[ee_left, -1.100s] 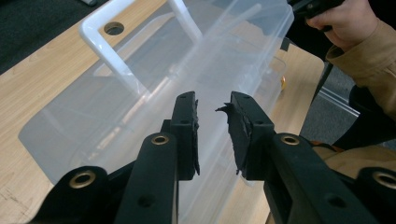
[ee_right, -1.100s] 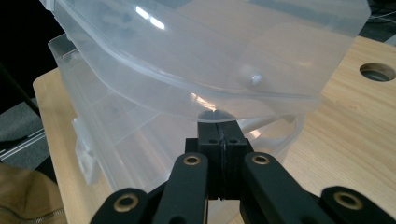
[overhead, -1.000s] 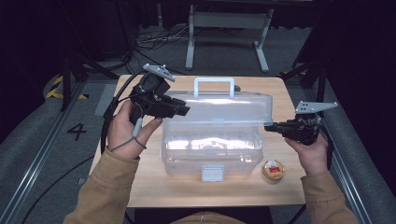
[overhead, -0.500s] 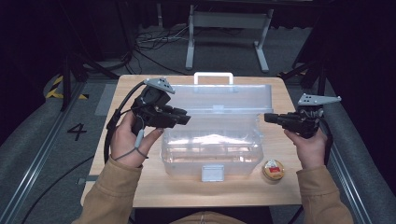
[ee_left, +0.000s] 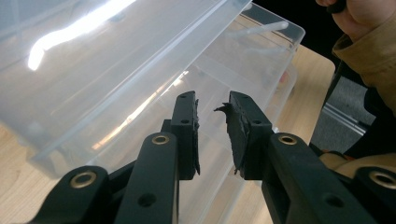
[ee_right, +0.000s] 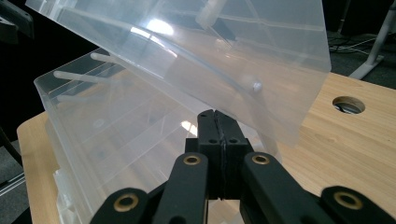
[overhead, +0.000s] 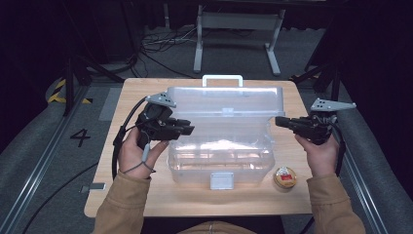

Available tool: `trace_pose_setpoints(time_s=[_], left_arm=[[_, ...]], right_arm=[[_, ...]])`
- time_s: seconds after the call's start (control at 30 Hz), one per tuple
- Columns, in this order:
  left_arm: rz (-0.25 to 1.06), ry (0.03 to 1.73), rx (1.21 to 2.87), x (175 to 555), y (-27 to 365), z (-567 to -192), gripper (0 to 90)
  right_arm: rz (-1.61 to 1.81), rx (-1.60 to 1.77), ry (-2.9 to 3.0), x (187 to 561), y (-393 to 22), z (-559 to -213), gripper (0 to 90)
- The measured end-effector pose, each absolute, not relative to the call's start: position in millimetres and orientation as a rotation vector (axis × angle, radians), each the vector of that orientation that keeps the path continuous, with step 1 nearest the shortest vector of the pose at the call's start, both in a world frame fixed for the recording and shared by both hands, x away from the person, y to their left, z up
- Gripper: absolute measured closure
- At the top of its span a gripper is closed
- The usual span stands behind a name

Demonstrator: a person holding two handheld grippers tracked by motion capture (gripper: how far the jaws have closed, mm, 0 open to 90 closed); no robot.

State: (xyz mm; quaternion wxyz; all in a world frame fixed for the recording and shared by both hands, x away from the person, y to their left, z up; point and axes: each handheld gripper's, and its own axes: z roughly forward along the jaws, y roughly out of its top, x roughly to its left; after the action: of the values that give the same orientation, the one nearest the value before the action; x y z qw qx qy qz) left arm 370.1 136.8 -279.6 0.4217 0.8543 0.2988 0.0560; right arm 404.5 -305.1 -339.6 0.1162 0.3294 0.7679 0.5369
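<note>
Clear plastic box (overhead: 221,156) sits mid worktop (overhead: 122,122), lid (overhead: 224,105) half-raised, prob. being shut; left gripper (overhead: 189,129) at its left end w/ jaws part open, nothing between; right gripper (overhead: 279,121) at right end, jaws closed empty, likely steadying lid edge; box looks transparent, white latch (overhead: 221,180) in front.
</note>
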Motion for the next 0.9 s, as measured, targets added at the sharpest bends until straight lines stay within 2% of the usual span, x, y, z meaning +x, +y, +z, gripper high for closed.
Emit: trace_pose_setpoints(time_s=[0.2, 0.6, 0.9], left_arm=[[0.19, 0.799, 2.075, 373.5, 145.9, -291.6, 74.3], [0.302, 0.932, 1.993, 379.6, 161.0, -308.6, 88.1], [0.331, 0.935, 1.973, 382.7, 161.8, -313.3, 89.3]], right_arm=[[1.568, 0.959, 2.239, 403.2, -304.3, -340.1, 90.0], [1.574, 0.952, 2.236, 401.3, -304.0, -341.4, 90.0], [1.573, 0.95, 2.239, 399.5, -303.6, -342.1, 90.0]])
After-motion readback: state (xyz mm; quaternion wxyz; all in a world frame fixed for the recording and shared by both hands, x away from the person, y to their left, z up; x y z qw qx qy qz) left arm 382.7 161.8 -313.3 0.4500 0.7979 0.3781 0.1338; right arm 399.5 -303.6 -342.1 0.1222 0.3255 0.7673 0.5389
